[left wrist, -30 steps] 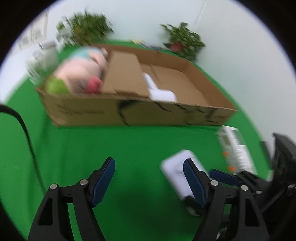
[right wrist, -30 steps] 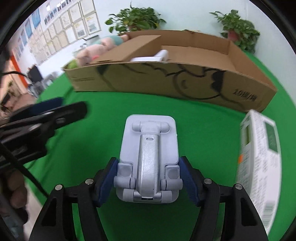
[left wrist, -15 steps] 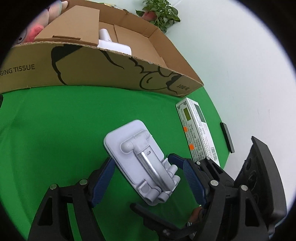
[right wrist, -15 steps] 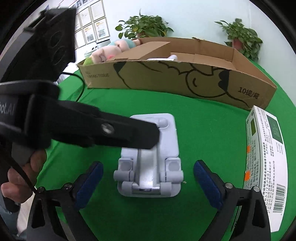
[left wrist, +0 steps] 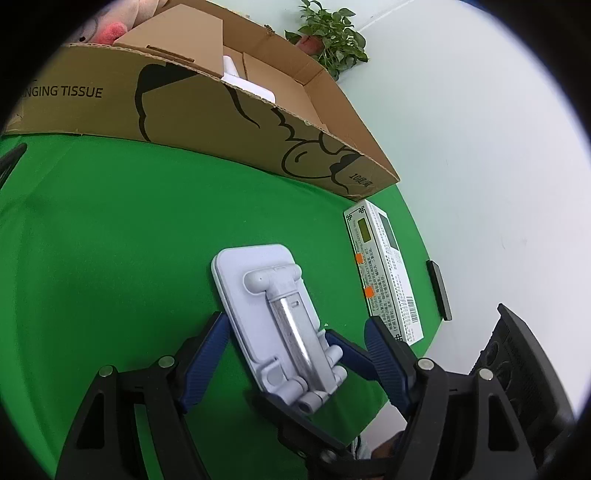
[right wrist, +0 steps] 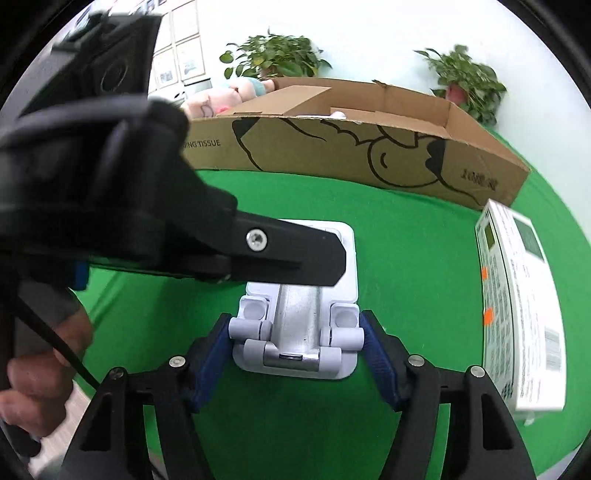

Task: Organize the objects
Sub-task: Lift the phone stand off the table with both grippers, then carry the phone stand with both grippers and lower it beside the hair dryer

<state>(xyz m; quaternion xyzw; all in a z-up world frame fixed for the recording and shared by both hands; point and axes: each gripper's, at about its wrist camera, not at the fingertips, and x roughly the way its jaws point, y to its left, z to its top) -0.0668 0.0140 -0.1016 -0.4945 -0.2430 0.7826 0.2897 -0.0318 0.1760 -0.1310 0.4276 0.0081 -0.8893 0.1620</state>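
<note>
Green cloth (left wrist: 110, 236) covers the table in the left wrist view, and a white folding phone stand (left wrist: 275, 317) lies flat on it, folded, with its metal arm facing up. The left gripper (left wrist: 295, 341) straddles the near end of the stand with its jaws apart: the left blue pad sits just beside the stand's edge, while the right pad stands clear of it. A finger of the right gripper (left wrist: 343, 354) lies between the stand's hinge end and the left gripper's right pad. Beyond the stand, an open cardboard box (left wrist: 229, 122), printed with a black line drawing and the words "TISSUE", holds a white object (left wrist: 247, 86); a pink plush toy (left wrist: 110, 31) shows at its far left corner. A white printed carton (left wrist: 384, 273) lies flat to the right of the stand, well apart from it, and a potted plant (left wrist: 328, 37) stands against the wall.

Right wrist view: the right gripper (right wrist: 295, 354) has its blue pads (right wrist: 380, 365) set against both sides of the stand's (right wrist: 295, 332) hinge end; whether they press or merely touch cannot be told. One black finger of the left gripper (right wrist: 295, 258) crosses above the stand's far half. The person's left hand (right wrist: 40, 373) shows at the lower left. The cardboard box (right wrist: 351, 155) lies behind, the carton (right wrist: 517, 314) to the right, and two potted plants (right wrist: 273, 59) stand at the wall.
</note>
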